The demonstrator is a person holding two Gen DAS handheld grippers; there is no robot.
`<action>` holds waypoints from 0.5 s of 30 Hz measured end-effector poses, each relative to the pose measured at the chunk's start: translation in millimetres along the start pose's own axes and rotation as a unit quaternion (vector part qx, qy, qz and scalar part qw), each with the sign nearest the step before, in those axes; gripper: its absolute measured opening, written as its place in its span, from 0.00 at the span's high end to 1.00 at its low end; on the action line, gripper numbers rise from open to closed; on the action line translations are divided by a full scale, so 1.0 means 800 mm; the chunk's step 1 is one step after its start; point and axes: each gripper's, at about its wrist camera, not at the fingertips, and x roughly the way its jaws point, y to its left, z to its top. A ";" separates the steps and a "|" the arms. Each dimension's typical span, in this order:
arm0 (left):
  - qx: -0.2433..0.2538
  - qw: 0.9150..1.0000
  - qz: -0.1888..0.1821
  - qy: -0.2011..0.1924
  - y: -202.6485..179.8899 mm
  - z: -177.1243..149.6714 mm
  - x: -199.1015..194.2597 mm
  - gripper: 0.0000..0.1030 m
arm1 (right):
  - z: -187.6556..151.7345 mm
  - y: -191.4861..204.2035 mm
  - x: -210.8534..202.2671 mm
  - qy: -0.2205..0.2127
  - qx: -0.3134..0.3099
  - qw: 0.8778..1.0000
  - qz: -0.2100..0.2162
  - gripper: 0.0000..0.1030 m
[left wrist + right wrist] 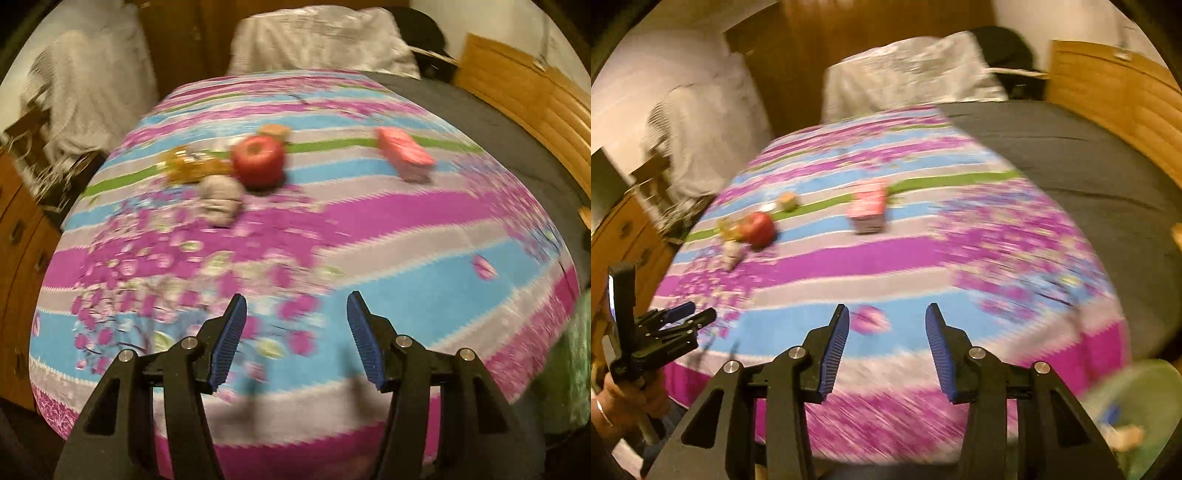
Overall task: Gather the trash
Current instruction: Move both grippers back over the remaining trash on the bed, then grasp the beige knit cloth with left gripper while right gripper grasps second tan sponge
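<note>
Two tongs, left [295,306] and right [884,317], gape empty (both blurred) before one apple [258,160], one pink box [404,153].

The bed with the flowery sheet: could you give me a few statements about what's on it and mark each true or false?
1. A red apple lies on the striped floral sheet. True.
2. The pink box touches the apple. False: it lies well apart, to the apple's right.
3. The left gripper holds a wrapper. False: its jaws are open, nothing between them.
4. A crumpled pale wad sits just in front of the apple. True.
5. The right gripper is empty. True.
</note>
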 end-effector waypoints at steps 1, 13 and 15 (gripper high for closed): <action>-0.006 1.000 0.002 -0.004 0.010 0.003 0.003 0.47 | 0.012 0.019 0.021 0.005 -0.013 1.000 0.014 0.56; -0.053 0.998 0.013 -0.032 0.084 0.075 0.088 0.44 | 0.175 0.168 0.240 0.027 -0.074 0.992 0.102 0.51; -0.054 0.998 0.012 -0.036 0.089 0.088 0.104 0.38 | 0.205 0.193 0.285 0.032 -0.095 0.989 0.108 0.43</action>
